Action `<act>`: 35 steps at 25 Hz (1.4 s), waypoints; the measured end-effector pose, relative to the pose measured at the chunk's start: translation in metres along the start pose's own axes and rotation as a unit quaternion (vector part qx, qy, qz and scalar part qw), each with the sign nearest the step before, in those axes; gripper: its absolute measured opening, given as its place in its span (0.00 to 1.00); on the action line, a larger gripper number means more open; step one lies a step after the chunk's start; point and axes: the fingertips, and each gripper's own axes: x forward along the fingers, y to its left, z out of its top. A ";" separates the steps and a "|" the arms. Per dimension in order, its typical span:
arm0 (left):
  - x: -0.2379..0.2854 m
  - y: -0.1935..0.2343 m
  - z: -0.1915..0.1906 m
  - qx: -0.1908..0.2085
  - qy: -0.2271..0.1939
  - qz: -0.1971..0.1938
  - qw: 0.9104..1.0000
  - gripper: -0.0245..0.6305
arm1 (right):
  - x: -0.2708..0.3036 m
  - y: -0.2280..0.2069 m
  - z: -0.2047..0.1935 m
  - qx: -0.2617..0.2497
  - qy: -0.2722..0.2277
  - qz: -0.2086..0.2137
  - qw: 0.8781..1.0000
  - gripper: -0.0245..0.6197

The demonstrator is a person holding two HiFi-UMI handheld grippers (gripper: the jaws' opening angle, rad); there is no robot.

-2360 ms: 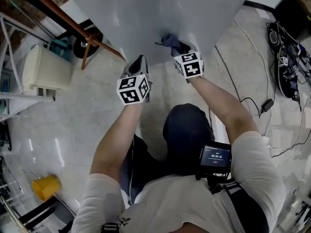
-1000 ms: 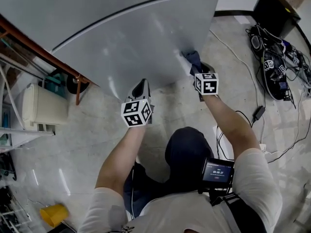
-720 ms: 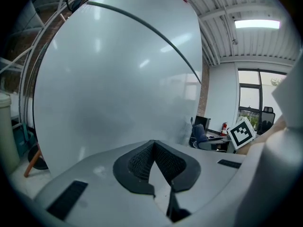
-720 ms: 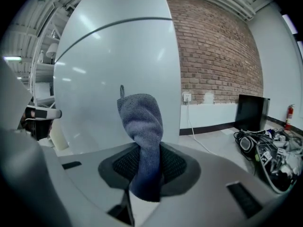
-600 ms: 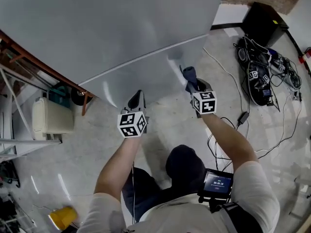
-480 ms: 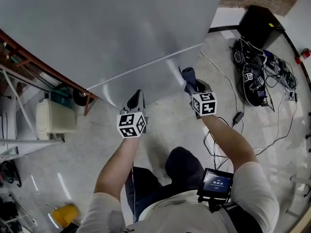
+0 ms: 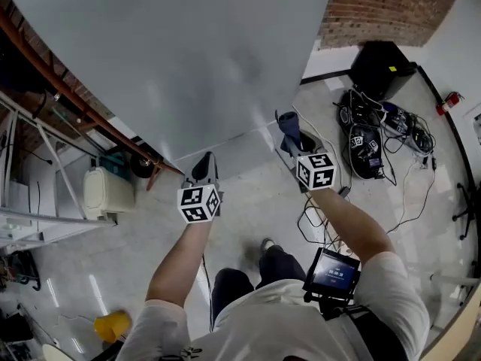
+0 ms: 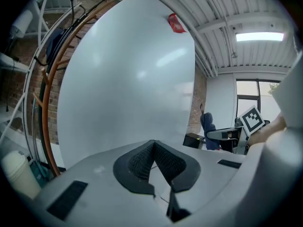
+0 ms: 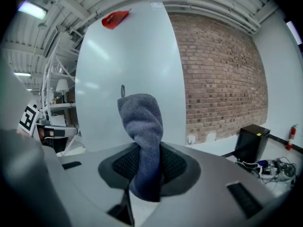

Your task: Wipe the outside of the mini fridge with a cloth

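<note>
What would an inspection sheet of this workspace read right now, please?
Surface: fridge side is pale and smooth, showing only light reflections; no marks seen.
Job's things: grey-blue cloth is bunched and stands up from the right tongs; contact with the fridge cannot be told.
Clutter: yellow bucket and white container on the floor.
Tongs: left tongs shut, empty; right tongs shut on the cloth.
Cables: tangle of cables on the floor at right.
Surroundings: brick wall, black box, orange rail.
</note>
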 end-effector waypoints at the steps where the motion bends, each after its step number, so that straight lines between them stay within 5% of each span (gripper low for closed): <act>1: -0.011 -0.006 0.019 0.002 -0.005 -0.002 1.000 0.04 | -0.015 0.006 0.022 -0.003 -0.010 0.004 1.000 0.21; 6: -0.066 -0.024 0.093 -0.001 -0.039 -0.010 0.999 0.04 | -0.083 0.033 0.110 -0.006 -0.062 0.001 0.998 0.21; 12: -0.123 -0.027 0.122 -0.018 -0.061 -0.017 0.998 0.04 | -0.147 0.072 0.151 0.015 -0.101 -0.014 0.995 0.21; 26: -0.237 -0.019 0.136 -0.017 -0.097 -0.054 0.994 0.04 | -0.245 0.209 0.115 0.061 -0.114 -0.029 0.991 0.21; 35: -0.279 -0.033 0.130 -0.023 -0.100 -0.065 0.993 0.04 | -0.274 0.250 0.097 0.047 -0.092 -0.019 0.994 0.21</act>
